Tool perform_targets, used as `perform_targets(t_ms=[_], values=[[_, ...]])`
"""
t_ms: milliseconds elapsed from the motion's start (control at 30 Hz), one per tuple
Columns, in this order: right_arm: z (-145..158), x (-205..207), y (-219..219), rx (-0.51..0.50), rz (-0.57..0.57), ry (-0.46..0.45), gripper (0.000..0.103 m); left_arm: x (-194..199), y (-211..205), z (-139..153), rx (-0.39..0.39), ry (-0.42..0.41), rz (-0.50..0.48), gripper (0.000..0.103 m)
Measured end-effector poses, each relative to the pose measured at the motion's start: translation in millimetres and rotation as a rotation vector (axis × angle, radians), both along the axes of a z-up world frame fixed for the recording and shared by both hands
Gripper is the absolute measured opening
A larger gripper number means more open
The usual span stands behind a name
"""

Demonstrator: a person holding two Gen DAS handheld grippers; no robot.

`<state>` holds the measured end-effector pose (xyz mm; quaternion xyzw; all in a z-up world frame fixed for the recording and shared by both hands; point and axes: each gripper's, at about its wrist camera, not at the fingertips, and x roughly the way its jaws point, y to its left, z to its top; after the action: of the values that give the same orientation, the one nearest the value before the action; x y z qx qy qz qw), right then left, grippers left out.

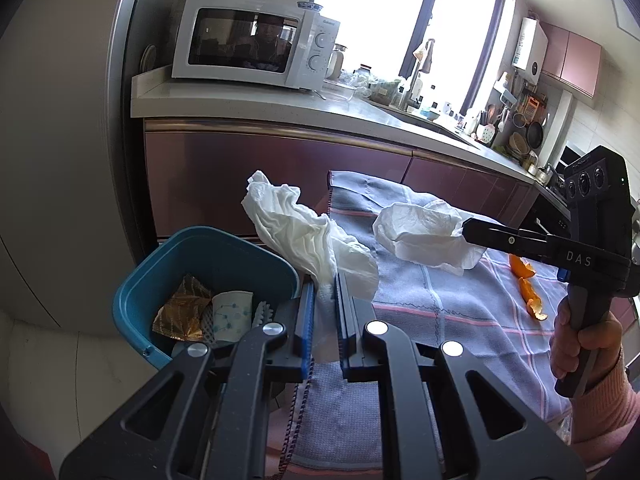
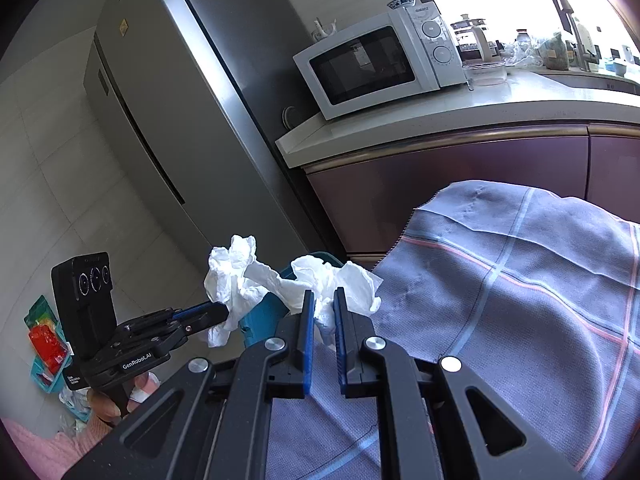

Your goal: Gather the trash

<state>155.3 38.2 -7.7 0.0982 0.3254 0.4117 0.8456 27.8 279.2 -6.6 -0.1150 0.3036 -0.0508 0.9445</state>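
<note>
left wrist view shows the left gripper [image 1: 324,296] nearest, its blue-lined jaws clamped on a crumpled white tissue [image 1: 304,232] that rises from between the pads and fans out over the near edge of the table. just left of those jaws sits a blue bin [image 1: 132,300], its rim close against the table's side, with a gold wrapper [image 1: 182,314] and a pale patterned packet [image 1: 232,314] lying inside; the bin's mouth stands open with room above it. a grey checked cloth [image 1: 440,292] covers the table and hangs over its left edge. further right, the right gripper [image 1: 466,228], held by a hand [image 1: 580,344] in a pink sleeve, pinches a second white tissue [image 1: 424,236] above the cloth, apart from the first. orange peel pieces [image 1: 528,284] lie on the cloth beyond it, near the right edge. right wrist view shows the same pair of tissues close together above the bin's rim, with bare tiled floor [image 2: 52,152] open to the left. behind, a purple cabinet front runs under a pale counter [image 1: 256,100] carrying a white microwave [image 1: 256,44].
</note>
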Motion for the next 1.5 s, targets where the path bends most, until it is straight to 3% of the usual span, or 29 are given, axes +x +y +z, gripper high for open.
perform_targets(t_ms=[633,1500], values=[[-6,21,49,-0.035,0.063,0.024,0.008,-1,39,-15,0.002,0.04,0.085,0.011],[-25,38,97,-0.084,0.109,0.083,0.008,16,57,-53,0.0,0.13,0.127,0.011]])
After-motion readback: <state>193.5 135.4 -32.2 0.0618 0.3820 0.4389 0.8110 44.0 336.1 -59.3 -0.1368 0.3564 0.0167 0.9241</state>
